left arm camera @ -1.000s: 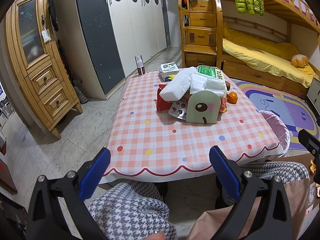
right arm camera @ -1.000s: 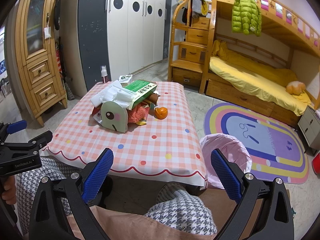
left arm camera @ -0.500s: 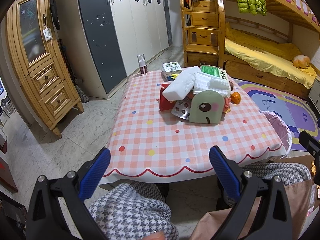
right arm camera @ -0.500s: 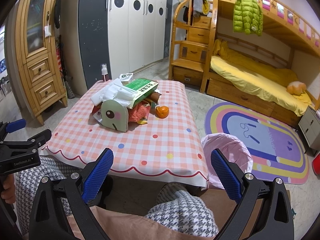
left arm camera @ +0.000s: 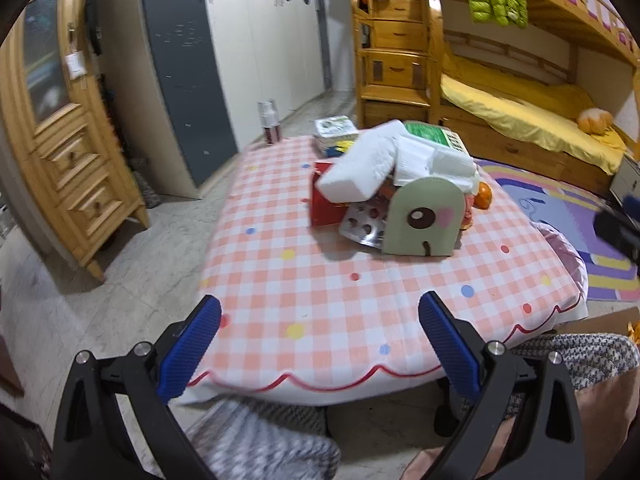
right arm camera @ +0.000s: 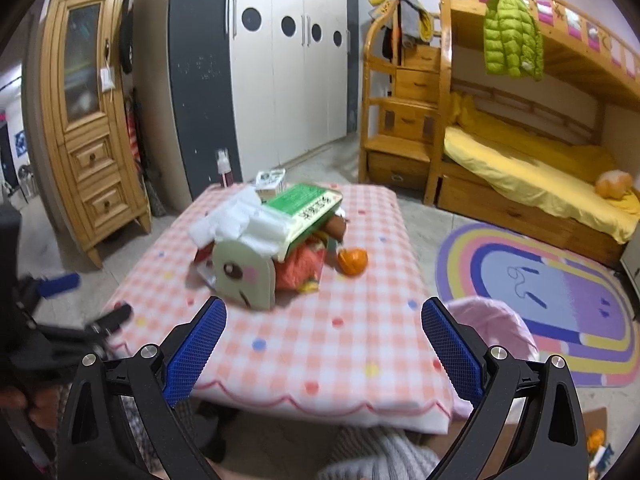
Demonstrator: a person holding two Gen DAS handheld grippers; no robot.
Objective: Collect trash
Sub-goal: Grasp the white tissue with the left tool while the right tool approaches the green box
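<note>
A heap of trash sits mid-table: white foam blocks (left arm camera: 362, 166), a green box (left arm camera: 434, 136) (right arm camera: 306, 204), a red carton (left arm camera: 326, 206), a foil blister sheet (left arm camera: 364, 222), an orange peel (right arm camera: 353, 261) and a pale green face-printed card (left arm camera: 424, 220) (right arm camera: 244, 276). A bin lined with a pink bag (right arm camera: 488, 328) (left arm camera: 566, 246) stands at the table's right side. My left gripper (left arm camera: 320, 346) hovers open over the table's near edge. My right gripper (right arm camera: 322, 346) is open too, short of the heap, holding nothing.
The checked tablecloth (left arm camera: 320, 292) covers a low table. A spray bottle (left arm camera: 270, 122) and a small box (left arm camera: 336, 130) stand at its far end. A wooden cabinet (left arm camera: 60, 132) is left, wardrobes behind, a bunk bed (right arm camera: 540, 168) right, a rainbow rug (right arm camera: 560, 288) beside it.
Both grippers have moved forward and up toward the table; the heap looks larger and nearer. Jaws stay open. Nothing on the table has shifted.
</note>
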